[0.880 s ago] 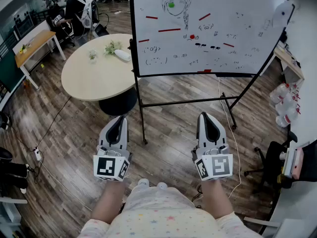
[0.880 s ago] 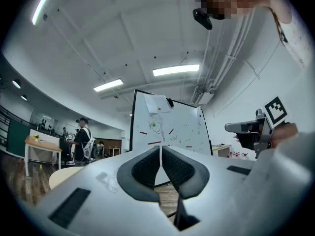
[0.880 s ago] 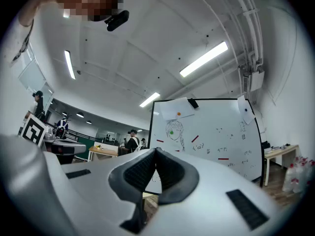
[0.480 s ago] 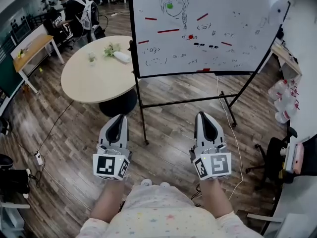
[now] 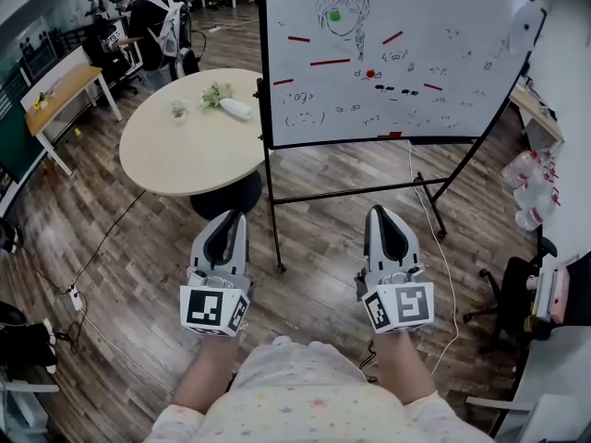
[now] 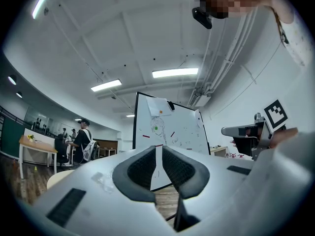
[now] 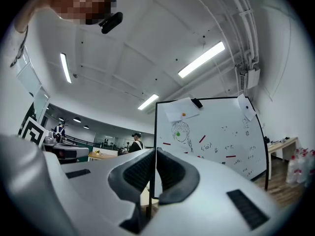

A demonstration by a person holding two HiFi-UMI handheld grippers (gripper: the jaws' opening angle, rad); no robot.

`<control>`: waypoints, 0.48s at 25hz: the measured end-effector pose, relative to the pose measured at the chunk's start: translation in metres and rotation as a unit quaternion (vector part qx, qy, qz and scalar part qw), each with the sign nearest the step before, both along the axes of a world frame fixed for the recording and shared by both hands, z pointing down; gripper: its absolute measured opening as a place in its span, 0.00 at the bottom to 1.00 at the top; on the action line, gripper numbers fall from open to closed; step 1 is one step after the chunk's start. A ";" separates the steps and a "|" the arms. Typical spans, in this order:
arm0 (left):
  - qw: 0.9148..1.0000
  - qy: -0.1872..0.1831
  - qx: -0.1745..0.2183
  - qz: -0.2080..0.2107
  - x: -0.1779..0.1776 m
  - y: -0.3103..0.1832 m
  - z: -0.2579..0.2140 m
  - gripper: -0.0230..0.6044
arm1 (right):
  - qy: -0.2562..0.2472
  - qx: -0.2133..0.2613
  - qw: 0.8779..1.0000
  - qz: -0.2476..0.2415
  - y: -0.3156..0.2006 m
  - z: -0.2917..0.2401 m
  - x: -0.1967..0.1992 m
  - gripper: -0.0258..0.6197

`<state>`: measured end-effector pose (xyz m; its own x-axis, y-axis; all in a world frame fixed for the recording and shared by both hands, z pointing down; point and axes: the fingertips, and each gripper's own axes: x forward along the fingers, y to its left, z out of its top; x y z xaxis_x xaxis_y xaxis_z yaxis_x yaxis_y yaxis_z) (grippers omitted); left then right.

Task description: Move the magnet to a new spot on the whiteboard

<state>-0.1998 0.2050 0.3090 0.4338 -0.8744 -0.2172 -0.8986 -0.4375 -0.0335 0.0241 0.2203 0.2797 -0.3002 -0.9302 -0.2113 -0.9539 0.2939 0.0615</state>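
white board surface fills the far middle of the head view: the whiteboard (image 5: 462,58) stands upright on a black stand (image 5: 351,192) over a wood-plank floor (image 5: 314,257), and every magnet in sight sits on it, well apart from both grippers. which one the task means cannot be told. a green round magnet (image 5: 335,15) sits on the sketched face near the top, and a red round magnet (image 5: 370,74) sits lower, about mid-board; being round, neither has a long axis. the red bar magnets do. the longest bar (image 5: 330,62) lies nearly level, its right end a little higher, just left of the red round magnet. a shorter bar (image 5: 392,37) slants up to the right, and another short bar (image 5: 298,38) toward the board's left edge lies close to level. the left gripper (image 5: 227,220) and the right gripper (image 5: 384,214) are held side by side near the person, above the floor, both pointing toward the board. in the left gripper view the dark pads (image 6: 142,168) meet at their tips with nothing between them; in the right gripper view its pads (image 7: 138,173) are likewise closed on nothing. a round beige table (image 5: 185,150) stands left of the board with small plants (image 5: 214,93) on it, and a person (image 5: 148,12) sits at the far left.
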 end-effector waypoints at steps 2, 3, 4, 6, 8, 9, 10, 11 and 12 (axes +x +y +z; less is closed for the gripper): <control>1.000 -0.006 0.003 0.006 -0.008 -0.003 -0.001 0.08 | 0.001 0.007 1.000 0.003 -0.004 -0.002 -0.010 0.07; 1.000 -0.009 0.004 0.009 -0.011 -0.004 -0.001 0.08 | 0.000 0.009 1.000 0.005 -0.006 -0.002 -0.013 0.10; 1.000 -0.012 0.004 0.011 -0.014 -0.005 0.000 0.09 | -0.001 0.009 1.000 0.007 -0.007 -0.001 -0.015 0.13; 1.000 -0.011 0.002 0.008 -0.024 -0.009 0.002 0.18 | -0.004 0.005 1.000 0.011 -0.011 0.003 -0.020 0.19; 1.000 -0.005 -0.004 0.000 -0.035 -0.017 0.003 0.27 | -0.005 -0.003 1.000 0.011 -0.016 0.006 -0.025 0.24; 1.000 -0.002 -0.008 -0.004 -0.039 -0.021 0.004 0.30 | -0.005 -0.007 1.000 0.011 -0.019 0.007 -0.026 0.26; 1.000 -0.001 -0.011 -0.008 -0.041 -0.025 0.005 0.34 | -0.004 -0.011 1.000 0.010 -0.023 0.008 -0.027 0.28; 1.000 0.000 -0.014 -0.012 -0.043 -0.029 0.006 0.36 | -0.003 -0.013 1.000 0.010 -0.027 0.009 -0.028 0.30; 1.000 0.000 -0.015 -0.016 -0.045 -0.033 0.007 0.38 | -0.003 -0.014 1.000 0.008 -0.031 0.009 -0.028 0.31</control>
